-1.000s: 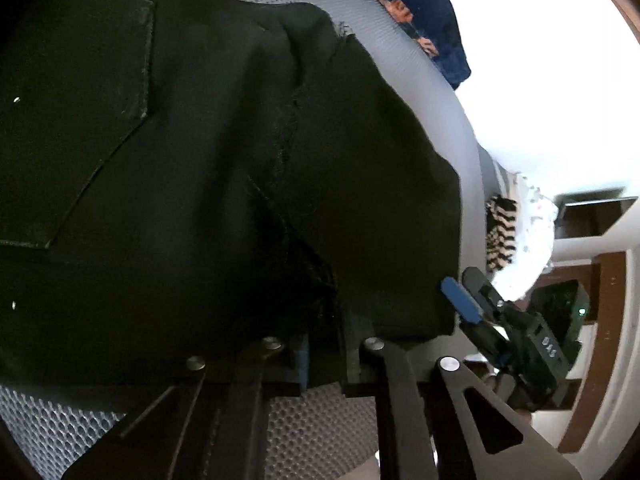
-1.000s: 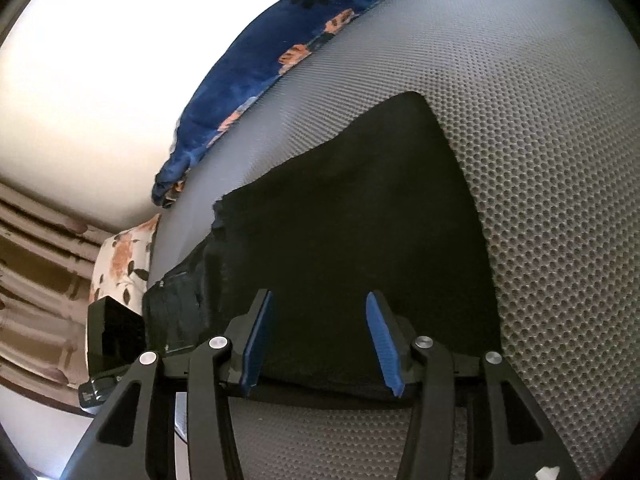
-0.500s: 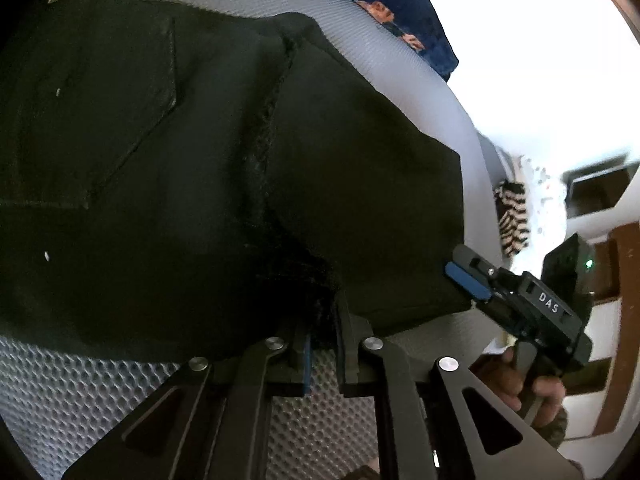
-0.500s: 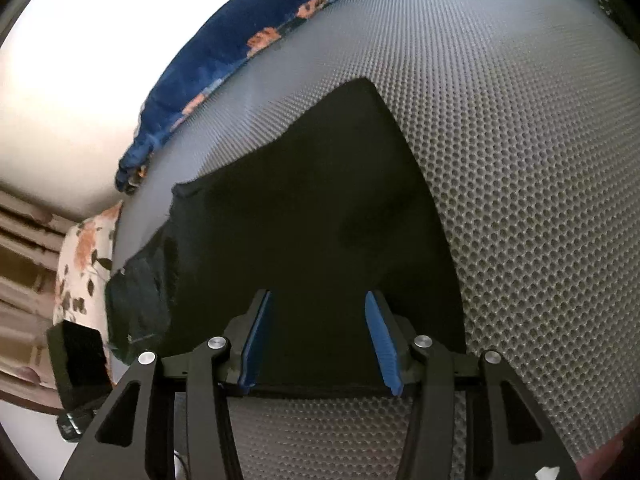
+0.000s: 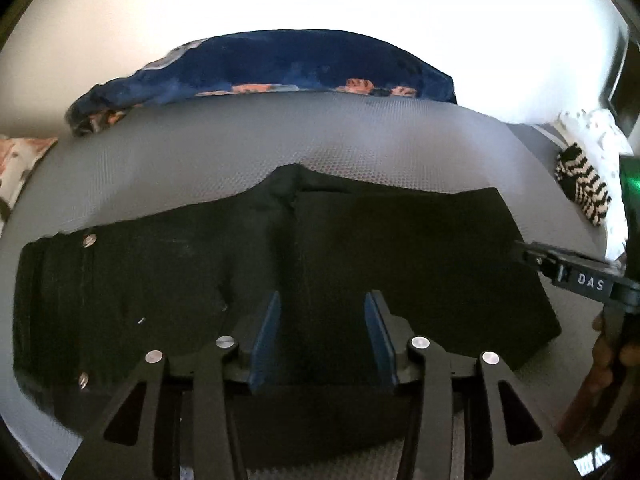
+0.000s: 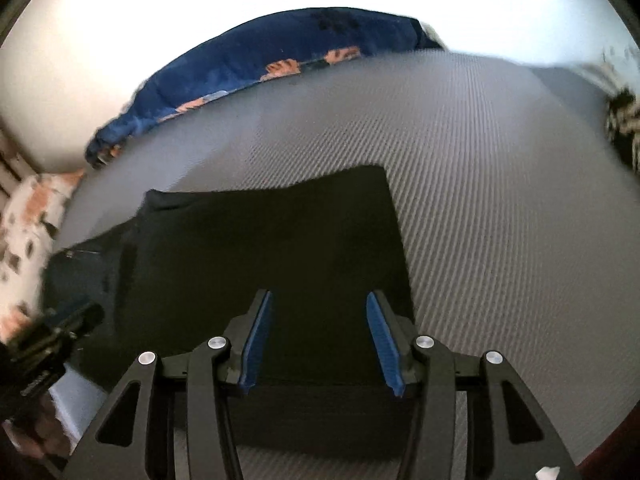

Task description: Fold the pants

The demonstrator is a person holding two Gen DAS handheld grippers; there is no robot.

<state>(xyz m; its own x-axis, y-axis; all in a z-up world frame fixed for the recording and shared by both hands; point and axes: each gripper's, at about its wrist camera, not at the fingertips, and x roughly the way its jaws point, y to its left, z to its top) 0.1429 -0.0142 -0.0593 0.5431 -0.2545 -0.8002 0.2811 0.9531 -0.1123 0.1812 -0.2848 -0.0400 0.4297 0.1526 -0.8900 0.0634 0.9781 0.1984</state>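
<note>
pants: black pants [image 5: 224, 280] lie flat on the grey mesh bed [image 5: 360, 136], waistband end with its metal buttons off to the left in the left wrist view, a folded section covering the right half. Looks like at least one fold is in, probably one more to go.

left gripper: left gripper [image 5: 322, 336] has its jaws spread wide with nothing pinched, hovering low over the near edge around the middle of the pants, roughly where the folded layer's edge runs.

right gripper: right gripper [image 6: 320, 340] is the same deal, jaws wide apart and empty, parked over the near edge of the folded part [image 6: 280, 248]. Cloth shows between and under the blue pads [image 6: 256, 344], but I can't tell if they're touching it.

risk 1: honestly the big one is grabbing only the top layer. The fabric is stacked here, so a shallow pinch would peel the fold open instead of carrying the whole stack.

risk 2: if the two hands don't lift evenly, the limp cloth will skew and the far edges won't line up.

risk 3: the mesh looks grippy, so dragging rather than lifting could bunch the bottom layer.

clutter: the blue floral blanket [image 5: 280, 64] and the striped cloth [image 5: 580, 188] sit well apart from the pants, so no snag worry there.
</note>
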